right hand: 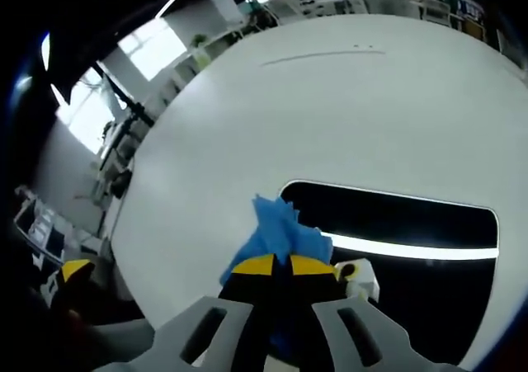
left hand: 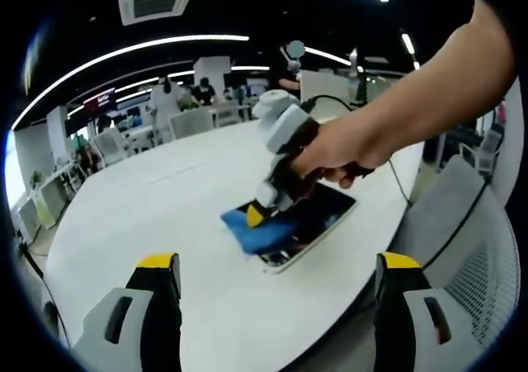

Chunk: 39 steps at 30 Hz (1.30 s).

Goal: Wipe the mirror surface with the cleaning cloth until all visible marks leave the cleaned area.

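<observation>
The right claw [right hand: 282, 266] pinches the blue cleaning cloth [right hand: 285, 228], pressing it onto one end of the mirror [right hand: 412, 223], which lies flat near the white tabletop's [left hand: 165, 215] edge. The mirror's long axis runs away from the cloth. The left claw [left hand: 276, 273] hangs spread and empty, well apart.

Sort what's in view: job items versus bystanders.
Job: flat rectangular white-framed mirror; crumpled blue cleaning cloth, clamped in the right gripper; round white table under the mirror.

Bystanders: grey mesh office chair; left gripper, open, holding nothing.
</observation>
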### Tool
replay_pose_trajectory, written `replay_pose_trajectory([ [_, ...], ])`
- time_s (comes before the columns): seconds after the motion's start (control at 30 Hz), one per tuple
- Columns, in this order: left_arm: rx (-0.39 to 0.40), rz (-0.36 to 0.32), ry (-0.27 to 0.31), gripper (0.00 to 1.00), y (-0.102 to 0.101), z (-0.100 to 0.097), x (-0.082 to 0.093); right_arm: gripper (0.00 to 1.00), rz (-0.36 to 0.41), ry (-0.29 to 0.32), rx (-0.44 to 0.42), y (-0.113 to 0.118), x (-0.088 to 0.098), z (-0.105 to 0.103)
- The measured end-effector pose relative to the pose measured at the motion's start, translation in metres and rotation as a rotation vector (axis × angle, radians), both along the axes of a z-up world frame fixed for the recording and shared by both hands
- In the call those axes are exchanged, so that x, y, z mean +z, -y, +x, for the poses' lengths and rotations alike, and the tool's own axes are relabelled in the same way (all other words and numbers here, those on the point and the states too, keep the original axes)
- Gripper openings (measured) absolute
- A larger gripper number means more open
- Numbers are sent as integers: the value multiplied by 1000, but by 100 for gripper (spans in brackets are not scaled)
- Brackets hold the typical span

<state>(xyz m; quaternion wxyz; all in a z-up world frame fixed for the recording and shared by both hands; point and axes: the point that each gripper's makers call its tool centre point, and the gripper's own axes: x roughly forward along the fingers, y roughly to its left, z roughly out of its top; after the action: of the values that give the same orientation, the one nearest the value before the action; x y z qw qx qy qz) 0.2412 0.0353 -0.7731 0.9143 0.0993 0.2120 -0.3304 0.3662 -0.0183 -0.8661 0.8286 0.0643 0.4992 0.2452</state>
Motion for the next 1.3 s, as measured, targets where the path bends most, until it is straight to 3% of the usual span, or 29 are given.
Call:
replay_pose_trajectory([
  [0.1, 2, -2, 6, 99, -1, 0, 1, 0, -28, 23, 30, -1, 0, -1],
  [0.5, -13, 1, 1, 98, 1, -1, -1, 0, -9, 48, 34, -1, -1, 0],
  [1.3, -9, -1, 9, 98, 0, -1, 2, 0, -47, 113, 68, 11, 0, -3],
])
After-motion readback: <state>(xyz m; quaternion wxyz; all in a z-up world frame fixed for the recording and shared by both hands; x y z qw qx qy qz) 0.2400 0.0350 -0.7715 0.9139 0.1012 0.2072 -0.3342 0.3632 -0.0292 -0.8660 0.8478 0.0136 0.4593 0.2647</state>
